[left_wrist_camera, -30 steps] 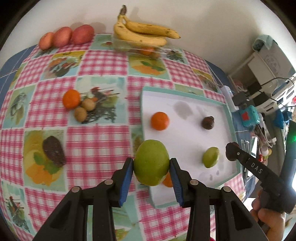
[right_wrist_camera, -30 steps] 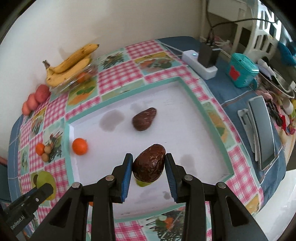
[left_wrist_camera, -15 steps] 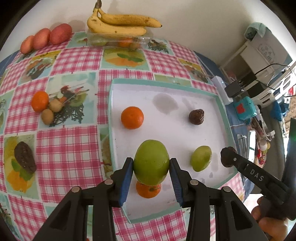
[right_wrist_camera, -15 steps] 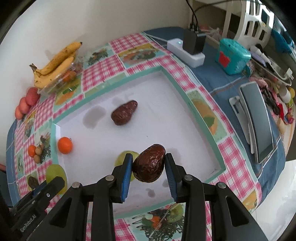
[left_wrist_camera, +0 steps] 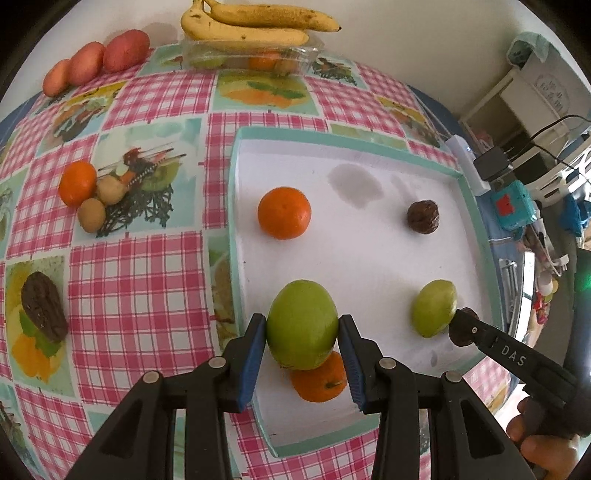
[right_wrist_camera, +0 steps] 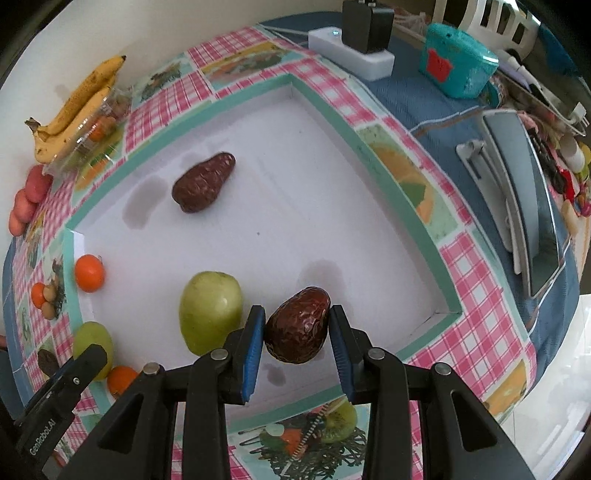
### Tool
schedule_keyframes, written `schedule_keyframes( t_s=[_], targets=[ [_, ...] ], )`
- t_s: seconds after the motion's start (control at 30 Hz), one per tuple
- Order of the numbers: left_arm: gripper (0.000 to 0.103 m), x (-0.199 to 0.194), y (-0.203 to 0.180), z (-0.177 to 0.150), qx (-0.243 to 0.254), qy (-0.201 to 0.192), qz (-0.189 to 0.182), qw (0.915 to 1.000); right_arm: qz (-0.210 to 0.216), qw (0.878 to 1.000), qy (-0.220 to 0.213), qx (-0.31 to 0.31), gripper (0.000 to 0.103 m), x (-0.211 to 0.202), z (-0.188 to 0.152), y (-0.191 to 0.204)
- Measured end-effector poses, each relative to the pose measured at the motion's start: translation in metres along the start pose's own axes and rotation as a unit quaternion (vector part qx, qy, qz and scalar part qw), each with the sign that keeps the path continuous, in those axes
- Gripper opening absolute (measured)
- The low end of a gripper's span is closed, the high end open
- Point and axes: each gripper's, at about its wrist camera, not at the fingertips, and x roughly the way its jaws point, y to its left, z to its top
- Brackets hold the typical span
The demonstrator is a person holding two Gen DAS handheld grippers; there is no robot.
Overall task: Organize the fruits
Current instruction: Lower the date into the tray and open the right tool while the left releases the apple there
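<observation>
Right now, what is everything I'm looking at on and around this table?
Tray: one, white, teal rim, on checked cloth.
Oranges: two in tray, one on cloth at left.
Green fruits: two; one in tray, one held.
Dark avocados: three; one in tray, one on cloth, one held.
Small brown fruits: two, beside left orange.
Bananas: yellow, on clear box, far edge.
Red fruits: three, far left.
Left gripper: holds green fruit.
Right gripper: holds avocado.

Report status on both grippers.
Left gripper shut on green fruit over tray. Right gripper shut on dark avocado. Orange beneath left.
</observation>
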Motion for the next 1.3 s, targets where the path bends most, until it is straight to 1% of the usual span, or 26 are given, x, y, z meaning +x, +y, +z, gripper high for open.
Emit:
schedule_keyframes(
  t_s=[0.23, 0.37, 0.43, 0.47, 0.5, 0.57, 0.67, 0.73, 0.77, 0.8, 0.87, 0.9, 0.93, 0.97, 1.0, 1.03, 1.1, 1.13, 1.17, 1.23, 1.27, 1.3],
  targets=[
    [0.042, 0.003, -0.001, -0.001, 0.003, 0.003, 0.003, 1.0000, 0.002, 1.000, 0.015, 0.002, 0.037, 0.008, -0.002, 0.000],
    [0.043, 0.004, -0.003, 0.001, 0.000, 0.007, 0.003, 1.0000, 0.000, 1.000, 0.012, 0.002, 0.037, 0.007, -0.002, 0.002],
    [0.044, 0.002, -0.003, 0.001, 0.001, 0.007, 0.004, 1.0000, -0.001, 1.000, 0.008, 0.002, 0.038, 0.005, -0.003, 0.002],
    [0.045, 0.001, -0.003, 0.002, 0.000, 0.006, 0.004, 1.0000, -0.003, 1.000, 0.007, 0.000, 0.041, 0.004, -0.001, 0.002],
    [0.046, -0.001, -0.003, 0.002, 0.000, 0.005, 0.003, 1.0000, -0.004, 1.000, 0.005, -0.001, 0.046, 0.002, 0.000, 0.002],
    [0.057, -0.007, -0.002, 0.002, 0.000, -0.001, 0.001, 1.0000, -0.009, 1.000, -0.003, 0.000, 0.050, -0.002, 0.001, 0.003],
    [0.061, -0.018, -0.004, 0.003, 0.009, -0.014, 0.005, 0.9998, -0.019, 1.000, -0.016, -0.002, 0.051, -0.009, 0.004, 0.004],
    [0.066, -0.025, -0.004, 0.003, 0.013, -0.021, 0.011, 0.9996, -0.024, 0.999, -0.028, -0.003, 0.053, -0.014, 0.004, 0.004],
    [0.068, -0.028, -0.004, 0.004, 0.014, -0.024, 0.014, 0.9995, -0.024, 0.999, -0.033, -0.002, 0.056, -0.016, 0.005, 0.005],
    [0.069, -0.032, -0.003, 0.003, 0.014, -0.026, 0.017, 0.9994, -0.022, 0.999, -0.038, -0.001, 0.058, -0.018, 0.006, 0.004],
    [0.075, -0.037, 0.000, 0.003, 0.013, -0.029, 0.030, 0.9990, -0.020, 0.999, -0.051, -0.003, 0.058, -0.024, 0.006, 0.003],
    [0.076, -0.039, 0.002, 0.003, 0.011, -0.030, 0.038, 0.9988, -0.020, 0.998, -0.055, -0.005, 0.062, -0.026, 0.006, 0.004],
    [0.077, -0.042, 0.007, 0.003, 0.006, -0.031, 0.050, 0.9983, -0.022, 0.998, -0.061, -0.008, 0.066, -0.028, 0.006, 0.005],
    [0.078, -0.044, 0.010, 0.004, 0.002, -0.032, 0.056, 0.9979, -0.025, 0.997, -0.067, -0.013, 0.076, -0.030, 0.005, 0.006],
    [0.078, -0.047, 0.016, 0.004, -0.005, -0.035, 0.064, 0.9973, -0.027, 0.997, -0.073, -0.018, 0.080, -0.032, 0.004, 0.008],
    [0.079, -0.050, 0.022, 0.005, -0.016, -0.038, 0.072, 0.9966, -0.025, 0.997, -0.075, -0.021, 0.080, -0.033, 0.004, 0.009],
    [0.086, -0.054, 0.035, 0.006, -0.039, -0.041, 0.082, 0.9950, -0.019, 0.997, -0.076, -0.025, 0.080, -0.033, 0.005, 0.013],
    [0.092, -0.057, 0.045, 0.007, -0.056, -0.045, 0.090, 0.9934, -0.016, 0.997, -0.077, -0.027, 0.081, -0.033, 0.005, 0.015],
    [0.097, -0.059, 0.053, 0.006, -0.066, -0.048, 0.094, 0.9922, -0.015, 0.996, -0.078, -0.031, 0.081, -0.033, 0.005, 0.017],
    [0.098, -0.063, 0.068, 0.008, -0.085, -0.054, 0.102, 0.9897, -0.018, 0.996, -0.082, -0.041, 0.082, -0.033, 0.003, 0.023],
    [0.099, -0.066, 0.076, 0.007, -0.092, -0.056, 0.108, 0.9882, -0.019, 0.995, -0.084, -0.045, 0.084, -0.033, 0.002, 0.026],
    [0.100, -0.069, 0.083, 0.006, -0.099, -0.060, 0.116, 0.9864, -0.018, 0.995, -0.086, -0.048, 0.090, -0.033, 0.003, 0.029]
  ],
)
